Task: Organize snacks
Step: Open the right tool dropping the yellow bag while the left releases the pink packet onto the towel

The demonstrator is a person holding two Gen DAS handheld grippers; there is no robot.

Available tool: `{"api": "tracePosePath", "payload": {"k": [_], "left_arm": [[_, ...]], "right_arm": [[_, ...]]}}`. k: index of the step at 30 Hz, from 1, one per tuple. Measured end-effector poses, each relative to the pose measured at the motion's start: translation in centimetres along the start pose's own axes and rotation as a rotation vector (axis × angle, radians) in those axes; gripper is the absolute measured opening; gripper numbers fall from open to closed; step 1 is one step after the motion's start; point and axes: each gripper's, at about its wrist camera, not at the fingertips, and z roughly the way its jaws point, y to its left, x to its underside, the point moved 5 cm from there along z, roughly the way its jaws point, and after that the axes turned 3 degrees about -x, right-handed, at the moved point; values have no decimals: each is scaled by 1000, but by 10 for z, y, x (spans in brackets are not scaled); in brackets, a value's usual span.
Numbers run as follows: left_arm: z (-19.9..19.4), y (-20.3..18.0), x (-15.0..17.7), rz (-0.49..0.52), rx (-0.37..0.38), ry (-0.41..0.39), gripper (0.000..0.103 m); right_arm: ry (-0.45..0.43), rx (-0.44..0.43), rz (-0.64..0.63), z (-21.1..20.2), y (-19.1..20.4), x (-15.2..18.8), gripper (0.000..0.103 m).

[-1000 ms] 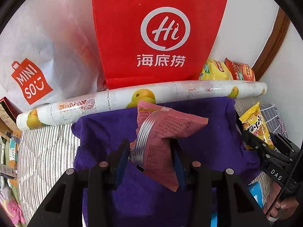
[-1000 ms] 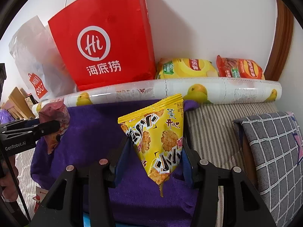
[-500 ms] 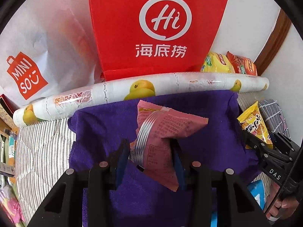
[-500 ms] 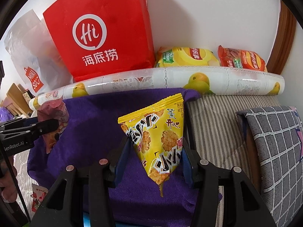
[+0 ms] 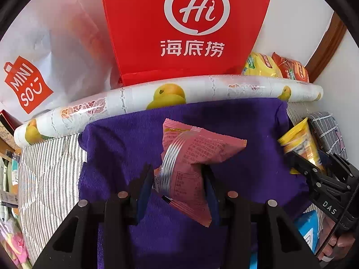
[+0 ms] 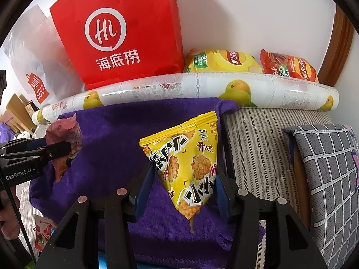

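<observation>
My left gripper (image 5: pixel 177 179) is shut on a pink snack packet (image 5: pixel 193 157) and holds it above a purple towel (image 5: pixel 246 123). My right gripper (image 6: pixel 184 179) is shut on a yellow rice-cracker packet (image 6: pixel 186 157) above the same purple towel (image 6: pixel 112 134). The right gripper with the yellow packet (image 5: pixel 300 139) shows at the right of the left wrist view. The left gripper with the pink packet (image 6: pixel 65 139) shows at the left of the right wrist view. A red "Hi" paper bag (image 5: pixel 186 27) stands upright behind the towel, also in the right wrist view (image 6: pixel 121 33).
A rolled mat with a lemon print (image 6: pixel 202 89) lies across the back of the towel. A yellow chip bag (image 6: pixel 222 63) and an orange chip bag (image 6: pixel 289 67) lie behind it by the wall. A white Miniso bag (image 5: pixel 44 56) stands at left. A grey checked cushion (image 6: pixel 332 168) is at right.
Both grippers have moved forward toward the red bag and the rolled mat, each still holding its packet. The bag and roll look larger and nearer.
</observation>
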Motion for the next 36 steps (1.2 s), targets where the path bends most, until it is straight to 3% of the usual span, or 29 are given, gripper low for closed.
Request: {"api": "tracePosePath", "payload": {"k": [3,17,19,21,29,36], "left_arm": [[0,0,0,2,-2,4,42],[6,1,3,8,9,41,43],[6,-1,3,12,29,43,53],[2,-3,2,10,65,34,64],[-17,-1,-1,-13,76,3,64],[-54,7,-6,-32,112,-73,64]], "right_arm": [[-8,11,-8,-2,0,-1,63],[-42,16,-4,-12,0,-5,69],[-47,13,2,-15,0,-6,69],[-60,10,3,-19,1,-7,69],[-124,12,5,-39,6,-14,69],[-173,56,61,-75,4,-8,69]]}}
